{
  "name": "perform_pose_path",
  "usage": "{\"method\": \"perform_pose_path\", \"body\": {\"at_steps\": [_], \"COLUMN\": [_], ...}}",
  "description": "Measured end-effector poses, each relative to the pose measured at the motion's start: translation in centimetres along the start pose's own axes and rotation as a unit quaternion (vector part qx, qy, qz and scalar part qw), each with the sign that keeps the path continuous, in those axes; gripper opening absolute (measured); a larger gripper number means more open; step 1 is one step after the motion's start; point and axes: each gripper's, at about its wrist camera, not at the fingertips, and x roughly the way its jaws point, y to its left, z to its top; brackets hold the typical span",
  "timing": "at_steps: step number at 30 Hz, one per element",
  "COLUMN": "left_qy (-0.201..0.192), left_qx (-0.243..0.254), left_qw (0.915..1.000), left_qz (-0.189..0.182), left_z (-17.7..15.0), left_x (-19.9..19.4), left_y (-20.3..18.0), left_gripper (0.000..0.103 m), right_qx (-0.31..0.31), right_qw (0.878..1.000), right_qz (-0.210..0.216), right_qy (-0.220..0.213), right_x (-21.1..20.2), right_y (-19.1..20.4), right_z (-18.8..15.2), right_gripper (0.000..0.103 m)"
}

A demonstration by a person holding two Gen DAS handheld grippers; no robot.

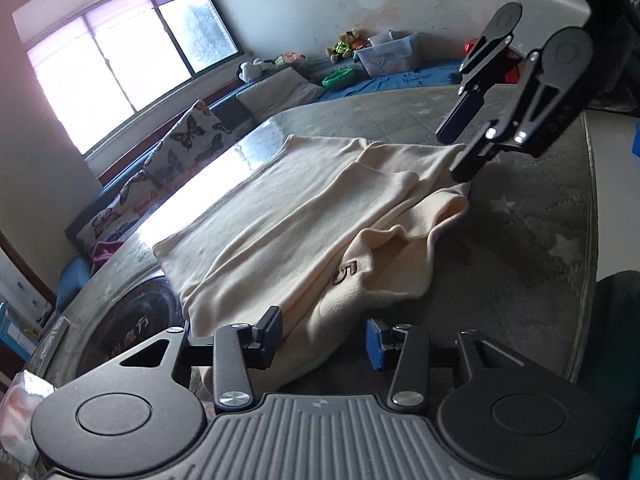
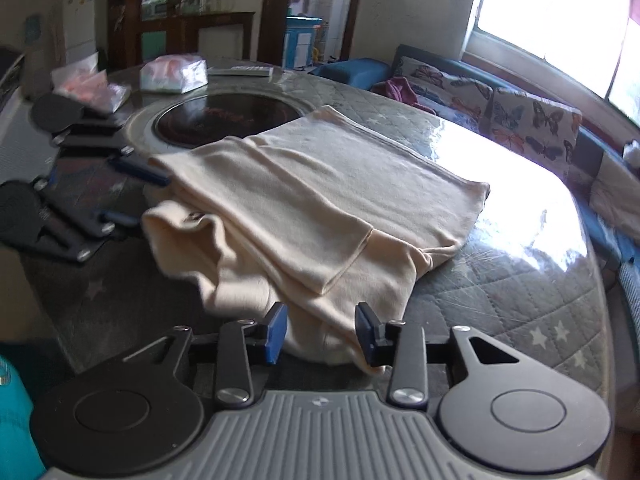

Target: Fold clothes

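A soft cream top (image 2: 304, 208) lies in the middle of the frame. It is folded over itself, with one flat layer on top. The lower left part is bunched up. A small brown mark (image 1: 345, 272) shows on it.

Soft matt cream fleece garment (image 2: 304, 200) lies on a quilted table cover (image 2: 500, 304) under glossy clear plastic

- A lived-in home, likely a sitting room.
- Butterfly-print cushions (image 2: 536, 128) line a window bench.
- Soft toys (image 1: 346, 44) and a storage tub (image 1: 390, 54) sit by the wall.
- A wooden cabinet (image 2: 160, 8) stands behind the quilt-covered surface (image 2: 500, 304).
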Motion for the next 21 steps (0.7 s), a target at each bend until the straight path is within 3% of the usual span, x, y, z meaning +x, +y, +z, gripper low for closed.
{"method": "perform_pose_path", "body": {"at_steps": [1,3,6,14,17,21], "left_qy": [-0.004,-0.013,-0.021,-0.035,-0.033,-0.030], "left_qx": [-0.003,-0.009,-0.029,-0.086,-0.093,-0.098], "left_qw": [1.0000,0.9999,0.9993,0.9953,0.9946,0.9941], "left_qz": [-0.001,-0.005,-0.011,-0.028,-0.031,-0.035], "left_z": [0.1,0.3,0.8,2.5,2.7,2.6], "left_x": [0.1,0.1,0.2,1.0,1.5,1.9], "left_y": [0.1,0.4,1.3,4.2,4.6,5.0], "left_gripper": [0.044,0.026,0.015,0.011,0.011,0.012], "right_qx": [-0.005,-0.026,-0.051,-0.109,-0.108,-0.068], "right_qw": [1.000,1.000,0.999,0.993,0.993,0.996], "right_qz": [-0.002,-0.001,0.010,0.009,0.010,0.039], "right_qy": [-0.001,-0.003,-0.005,-0.040,-0.048,-0.033], "right_x": [-0.2,-0.7,-0.7,1.3,2.3,4.1], "right_y": [0.1,0.7,1.5,3.3,3.3,2.2], "right_z": [-0.1,-0.4,-0.7,0.1,0.7,1.9], "right_gripper": [0.048,0.049,0.053,0.057,0.053,0.028]}}
